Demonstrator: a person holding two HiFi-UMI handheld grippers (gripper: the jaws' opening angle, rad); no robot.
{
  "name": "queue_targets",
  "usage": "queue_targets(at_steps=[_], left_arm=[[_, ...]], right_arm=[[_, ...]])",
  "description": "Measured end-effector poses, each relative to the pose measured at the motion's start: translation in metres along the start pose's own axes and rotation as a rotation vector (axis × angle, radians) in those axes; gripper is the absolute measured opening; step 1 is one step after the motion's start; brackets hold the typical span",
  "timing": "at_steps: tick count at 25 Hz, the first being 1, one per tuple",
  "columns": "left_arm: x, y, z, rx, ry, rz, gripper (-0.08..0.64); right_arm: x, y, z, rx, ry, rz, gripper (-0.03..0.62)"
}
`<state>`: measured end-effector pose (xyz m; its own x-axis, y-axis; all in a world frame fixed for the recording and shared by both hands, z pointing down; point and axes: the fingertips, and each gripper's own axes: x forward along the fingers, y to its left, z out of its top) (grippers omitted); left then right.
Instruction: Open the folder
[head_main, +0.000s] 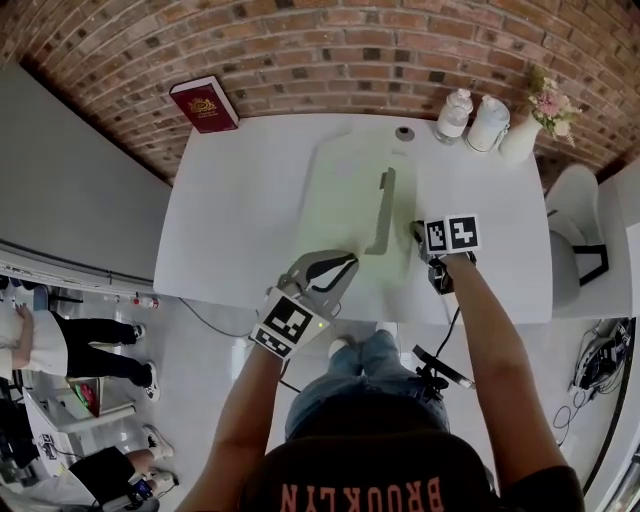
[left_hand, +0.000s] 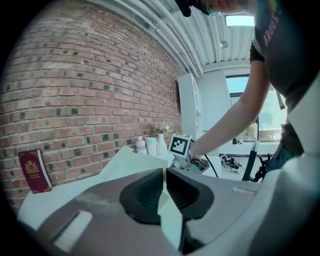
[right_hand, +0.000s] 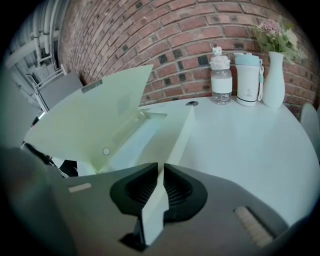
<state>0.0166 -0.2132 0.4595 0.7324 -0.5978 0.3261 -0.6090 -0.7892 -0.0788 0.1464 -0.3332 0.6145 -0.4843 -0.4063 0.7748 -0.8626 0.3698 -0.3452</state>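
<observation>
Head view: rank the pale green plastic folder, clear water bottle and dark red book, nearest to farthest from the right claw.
1. Pale green plastic folder, clamped in the right claw, table centre.
2. Clear water bottle, back right.
3. Dark red book, back-left corner.

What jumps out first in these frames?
A pale green folder sits half open on the white table, cover lifted. The left gripper is shut on the raised cover, the right gripper on the folder's right edge. A dark red book stands at the brick wall, far left.
</observation>
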Motion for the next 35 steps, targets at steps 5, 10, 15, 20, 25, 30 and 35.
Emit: queue_targets(at_steps=[5, 10, 15, 20, 25, 30, 35], left_arm=[[-0.035, 0.029, 0.008, -0.014, -0.05, 0.1, 0.017], [-0.075, 0.067, 0.009, -0.06, -0.087, 0.238, 0.014], [-0.113, 0.104, 0.002, -0.095, -0.094, 0.365, 0.009], [-0.137, 0.135, -0.011, -0.12, -0.07, 0.478, 0.012], [-0.155, 0.164, -0.024, -0.163, -0.036, 0.572, 0.035], [-0.17, 0.192, -0.041, -0.24, 0.002, 0.62, 0.078], [-0.185, 0.215, -0.069, -0.272, 0.118, 0.695, 0.094]], right_arm=[[-0.001, -0.001, 0.0, -0.015, 0.007, -0.052, 0.04], [-0.001, 0.0, 0.001, -0.074, 0.009, -0.091, 0.04], [-0.001, 0.001, 0.001, -0.08, 0.012, -0.123, 0.04], [-0.002, 0.0, 0.0, -0.035, 0.002, -0.145, 0.04], [-0.003, 0.0, 0.001, -0.027, 0.005, -0.176, 0.04], [-0.004, -0.001, 0.002, -0.064, 0.036, -0.21, 0.04], [-0.003, 0.0, -0.001, -0.056, 0.029, -0.246, 0.04]])
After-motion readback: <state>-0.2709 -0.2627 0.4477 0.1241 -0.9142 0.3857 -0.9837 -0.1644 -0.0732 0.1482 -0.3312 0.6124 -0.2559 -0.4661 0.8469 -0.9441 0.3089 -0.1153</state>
